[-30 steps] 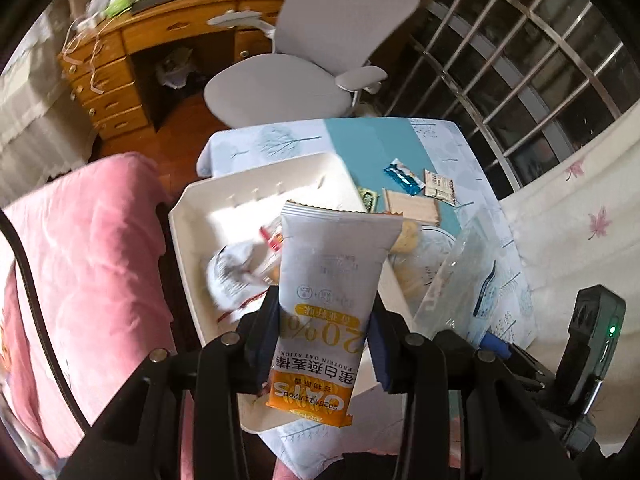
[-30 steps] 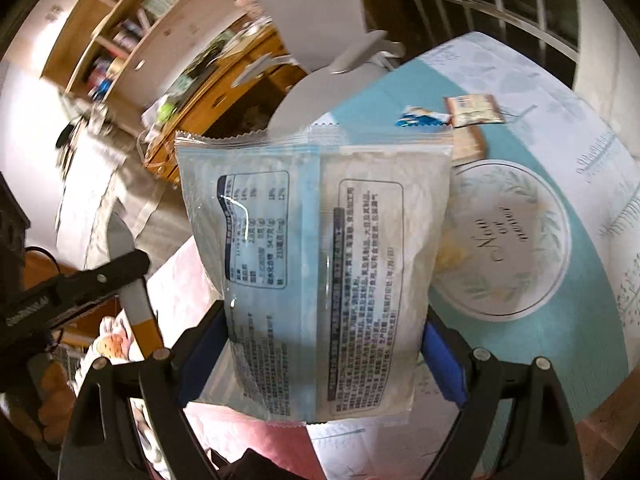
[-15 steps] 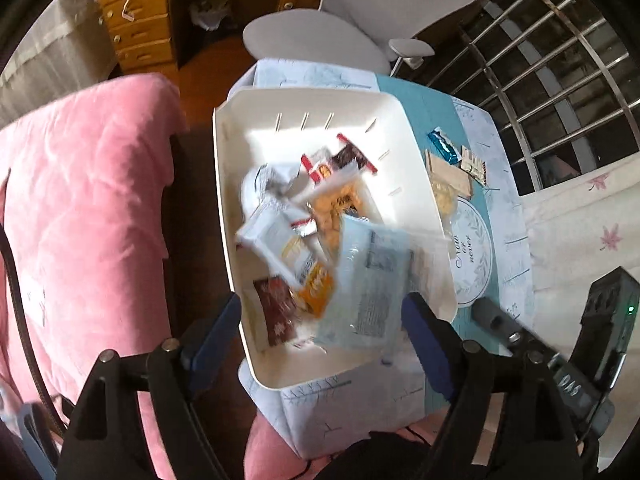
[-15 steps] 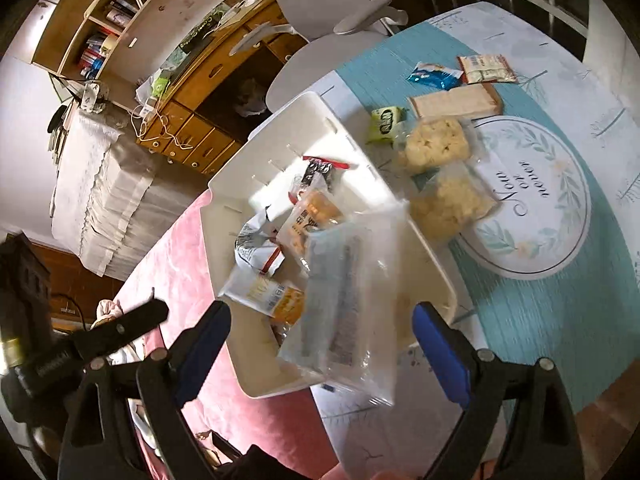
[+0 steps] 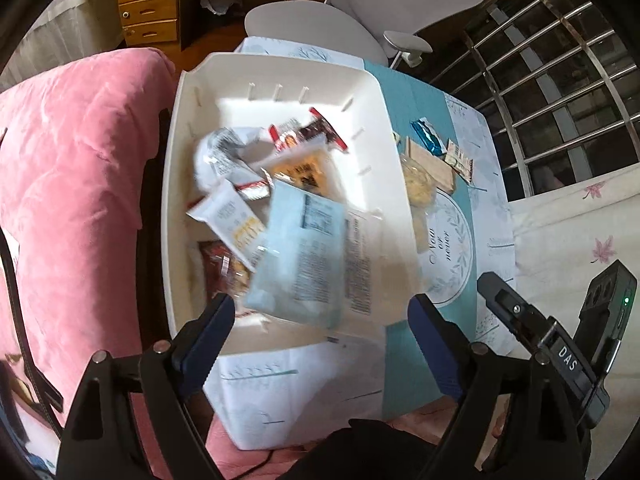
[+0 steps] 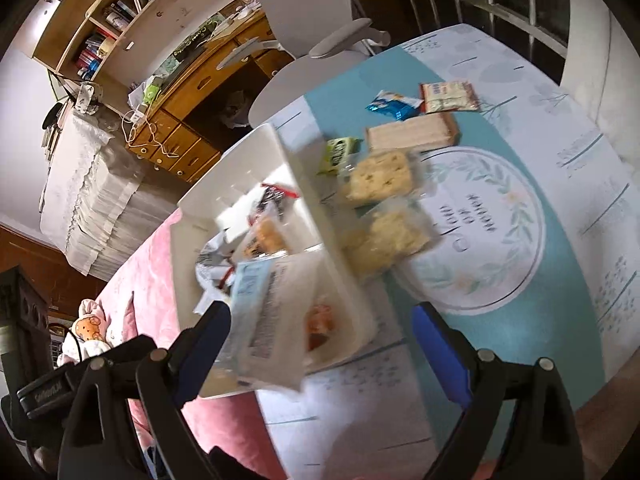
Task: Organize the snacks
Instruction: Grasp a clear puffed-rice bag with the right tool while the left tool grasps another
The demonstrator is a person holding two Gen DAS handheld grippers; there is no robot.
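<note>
A white bin stands on the table's left side and holds several snack packets. On top at its near end lies a large pale-blue and clear packet. A white-and-orange oat bar packet lies beside it. My left gripper hovers over the bin's near end, its jaws opening with nothing between them. My right gripper is open above the same packet and the bin, holding nothing.
On the teal tablecloth right of the bin lie a blue packet, a beige-red packet, a wafer pack, a green packet and two clear cracker packs. A pink cushion flanks the bin; a grey chair stands behind.
Both grippers opened. The oat bar left my left gripper and the pale-blue packet left my right one; both now lie in the bin. The left camera has sunk closer.
</note>
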